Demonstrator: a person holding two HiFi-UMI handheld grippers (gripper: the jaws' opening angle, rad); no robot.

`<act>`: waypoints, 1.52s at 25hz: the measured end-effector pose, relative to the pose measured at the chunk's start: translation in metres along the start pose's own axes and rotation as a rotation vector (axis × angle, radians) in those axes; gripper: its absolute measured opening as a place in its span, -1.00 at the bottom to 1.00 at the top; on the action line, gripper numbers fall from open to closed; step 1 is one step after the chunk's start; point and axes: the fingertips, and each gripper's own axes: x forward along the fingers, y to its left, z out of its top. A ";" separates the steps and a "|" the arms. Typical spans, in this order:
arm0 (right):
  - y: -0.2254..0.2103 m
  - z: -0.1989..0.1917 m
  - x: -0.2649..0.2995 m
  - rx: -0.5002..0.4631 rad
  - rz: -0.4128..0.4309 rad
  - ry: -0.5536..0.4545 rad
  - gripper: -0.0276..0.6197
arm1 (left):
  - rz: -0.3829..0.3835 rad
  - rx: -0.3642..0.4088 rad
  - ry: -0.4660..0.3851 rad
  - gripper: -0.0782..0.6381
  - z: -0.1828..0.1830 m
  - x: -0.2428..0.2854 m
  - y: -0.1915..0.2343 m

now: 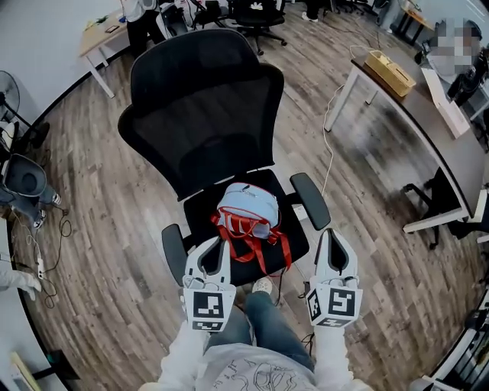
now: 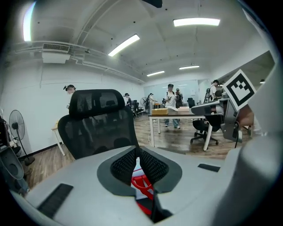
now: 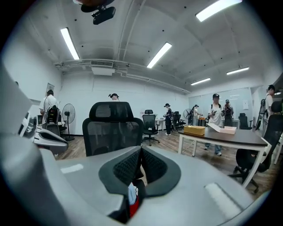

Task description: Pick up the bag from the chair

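Note:
A light blue and white bag [image 1: 248,208] with red straps lies on the seat of a black mesh office chair [image 1: 206,114]. My left gripper [image 1: 212,243] hovers at the seat's front left corner, just short of the bag, with its pads meeting and nothing between them. My right gripper [image 1: 334,235] is shut too and sits off the seat's right side, near the right armrest [image 1: 311,200]. In the left gripper view, the bag's red straps [image 2: 140,183] show below the closed pads [image 2: 150,165]. A sliver of the bag [image 3: 132,194] shows likewise in the right gripper view.
A long desk [image 1: 428,122] with a cardboard box [image 1: 390,72] stands to the right, and a white cable [image 1: 330,145] trails over the wood floor beside it. A fan [image 1: 23,179] and cables lie at the left. More chairs [image 1: 260,19] and people are at the back. My legs [image 1: 262,313] are against the seat front.

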 end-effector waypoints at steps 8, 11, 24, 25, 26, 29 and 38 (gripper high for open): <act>0.002 -0.030 0.020 0.020 0.028 0.059 -0.88 | -0.126 0.138 0.138 -0.56 -0.047 0.042 -0.012; 0.002 -0.037 0.022 0.030 0.018 0.075 -0.88 | -0.188 0.218 0.199 -0.49 -0.066 0.056 -0.015; 0.008 -0.059 0.033 0.028 -0.046 0.132 -0.88 | -0.466 0.453 0.422 -0.21 -0.134 0.092 -0.027; 0.008 -0.061 0.033 0.029 -0.052 0.137 -0.88 | -0.479 0.478 0.450 -0.20 -0.140 0.093 -0.027; 0.009 -0.063 0.033 0.031 -0.057 0.142 -0.88 | -0.489 0.505 0.478 -0.19 -0.145 0.095 -0.026; 0.011 -0.067 0.030 0.031 -0.069 0.155 -0.88 | -0.528 0.590 0.547 -0.16 -0.159 0.101 -0.027; 0.007 -0.081 0.015 0.037 -0.134 0.189 -0.88 | -0.689 0.864 0.667 -0.16 -0.188 0.113 -0.038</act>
